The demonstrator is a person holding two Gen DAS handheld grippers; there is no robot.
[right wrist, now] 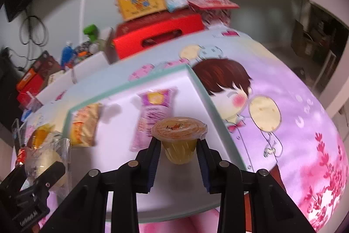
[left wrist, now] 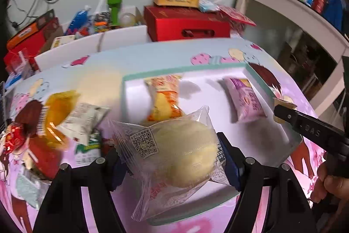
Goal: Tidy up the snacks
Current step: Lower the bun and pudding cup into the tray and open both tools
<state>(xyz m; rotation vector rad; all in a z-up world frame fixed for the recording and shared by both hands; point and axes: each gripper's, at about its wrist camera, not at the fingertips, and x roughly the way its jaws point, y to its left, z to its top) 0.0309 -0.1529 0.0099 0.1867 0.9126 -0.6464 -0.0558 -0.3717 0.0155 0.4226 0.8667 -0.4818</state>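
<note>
Clear-wrapped bun (left wrist: 185,152) is clamped in left gripper (left wrist: 172,158) | jelly cup (right wrist: 179,137) is clamped in right gripper (right wrist: 179,145) | white tray (right wrist: 122,91) is seen directly below-ahead of both.

Even, soft indoor light falls from above; snack packets cast short grey shadows on the white tray (left wrist: 250,78). Motion blur smears the left-side snacks and background boxes. Fisheye bending curves the edges, with dark vignetted corners and glare on wrappers.

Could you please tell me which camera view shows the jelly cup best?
The right wrist view: the jelly cup sits centred between the right gripper fingers, lid and body visible. The left wrist view shows only a corner of its lid.
</note>
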